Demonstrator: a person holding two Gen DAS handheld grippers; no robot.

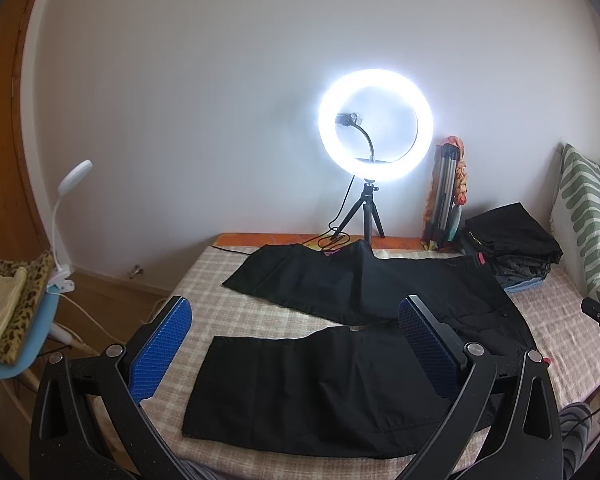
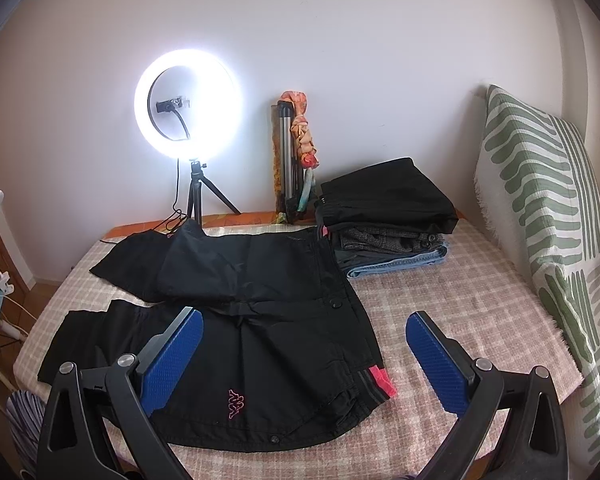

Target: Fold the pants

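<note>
Both tools agape; pants (image 2: pixel 260 300) bear pink logo (image 2: pixel 236 403).

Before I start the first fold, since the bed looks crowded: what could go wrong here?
The far leg of the black pants lies against the ring light tripod and its cable; lifting it could snag them and tip the light. The waistband lies close to the folded clothes stack, which a sweeping fold may knock. Both grippers, left gripper and right gripper, are open.

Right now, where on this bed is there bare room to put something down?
Bare checked cover lies between the black pants, the striped pillow and the clothes stack. The back edge is crowded by the ring light and a folded tripod.
</note>
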